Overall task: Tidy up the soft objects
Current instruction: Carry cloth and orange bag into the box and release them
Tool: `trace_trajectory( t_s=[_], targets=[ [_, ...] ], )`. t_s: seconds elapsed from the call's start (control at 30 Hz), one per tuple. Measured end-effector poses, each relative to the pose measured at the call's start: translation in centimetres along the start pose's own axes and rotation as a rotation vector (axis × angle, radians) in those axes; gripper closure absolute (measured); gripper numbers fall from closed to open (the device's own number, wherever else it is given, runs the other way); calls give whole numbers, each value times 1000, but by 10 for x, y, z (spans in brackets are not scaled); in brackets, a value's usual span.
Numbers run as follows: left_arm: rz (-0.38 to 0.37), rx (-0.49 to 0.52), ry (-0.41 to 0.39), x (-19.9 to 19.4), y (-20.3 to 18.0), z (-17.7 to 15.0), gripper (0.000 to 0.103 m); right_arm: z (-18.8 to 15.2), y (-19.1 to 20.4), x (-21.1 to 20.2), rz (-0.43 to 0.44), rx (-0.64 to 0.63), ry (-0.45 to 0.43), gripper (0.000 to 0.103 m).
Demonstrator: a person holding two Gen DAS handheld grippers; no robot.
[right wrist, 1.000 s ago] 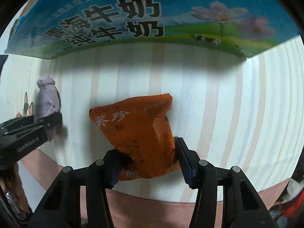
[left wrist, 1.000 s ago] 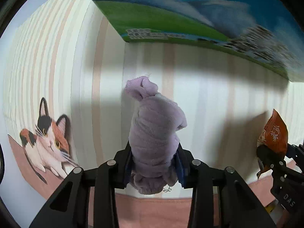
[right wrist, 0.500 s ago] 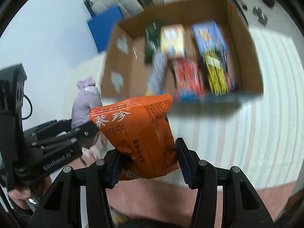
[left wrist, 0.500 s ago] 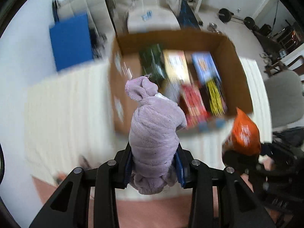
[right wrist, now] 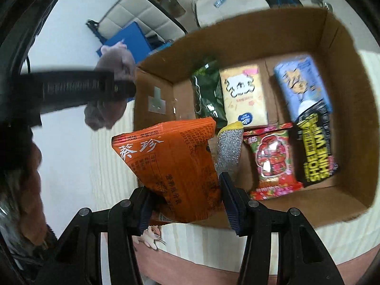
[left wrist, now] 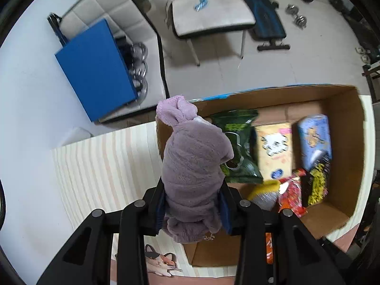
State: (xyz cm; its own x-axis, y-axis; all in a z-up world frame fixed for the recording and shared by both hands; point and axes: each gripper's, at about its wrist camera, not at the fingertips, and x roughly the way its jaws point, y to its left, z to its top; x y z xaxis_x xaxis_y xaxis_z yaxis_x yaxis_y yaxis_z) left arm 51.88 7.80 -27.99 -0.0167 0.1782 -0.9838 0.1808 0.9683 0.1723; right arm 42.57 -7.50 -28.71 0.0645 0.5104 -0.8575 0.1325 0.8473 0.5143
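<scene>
My left gripper [left wrist: 193,207] is shut on a rolled lilac plush towel [left wrist: 193,163] and holds it above the left edge of an open cardboard box [left wrist: 342,109]. My right gripper [right wrist: 186,200] is shut on an orange snack bag [right wrist: 171,166] above the box's [right wrist: 249,33] near left corner. The left gripper with the towel [right wrist: 111,90] shows at the left of the right wrist view. Inside the box lie a green bag [left wrist: 237,147], a cream pack [left wrist: 274,150], a blue pack [left wrist: 313,140], a red bag [right wrist: 273,159], a black-and-yellow bag [right wrist: 315,149] and a yellow-silver sponge [right wrist: 229,152].
The box stands on a striped cloth [left wrist: 106,161] with a cat picture [left wrist: 160,263] at its near edge. Beyond the table are a blue board [left wrist: 95,68], a white chair [left wrist: 209,11] and dumbbells [left wrist: 296,16] on the floor.
Both grippers have risen from low over the cloth beside the box to high above it, so the open box and its contents show from above. Both stay shut on their loads.
</scene>
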Motion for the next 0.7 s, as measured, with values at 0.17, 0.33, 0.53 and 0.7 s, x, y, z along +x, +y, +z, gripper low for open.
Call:
trace_trajectory(
  t_s=[0.17,0.33,0.53,0.7],
  targets=[
    [29,33,81,36,-2,14,66,9,1,33,-13,24,35,49],
    [9,31,150,57,-5,14,62,10,7,62,-55,-3,112,43],
    [16,44,131,52,-11,11,57,12,9,58,-91,-13,81,34],
    [-6,18,105,43,-6,6,50,12,5,45,-112,-22,67,33]
  ],
)
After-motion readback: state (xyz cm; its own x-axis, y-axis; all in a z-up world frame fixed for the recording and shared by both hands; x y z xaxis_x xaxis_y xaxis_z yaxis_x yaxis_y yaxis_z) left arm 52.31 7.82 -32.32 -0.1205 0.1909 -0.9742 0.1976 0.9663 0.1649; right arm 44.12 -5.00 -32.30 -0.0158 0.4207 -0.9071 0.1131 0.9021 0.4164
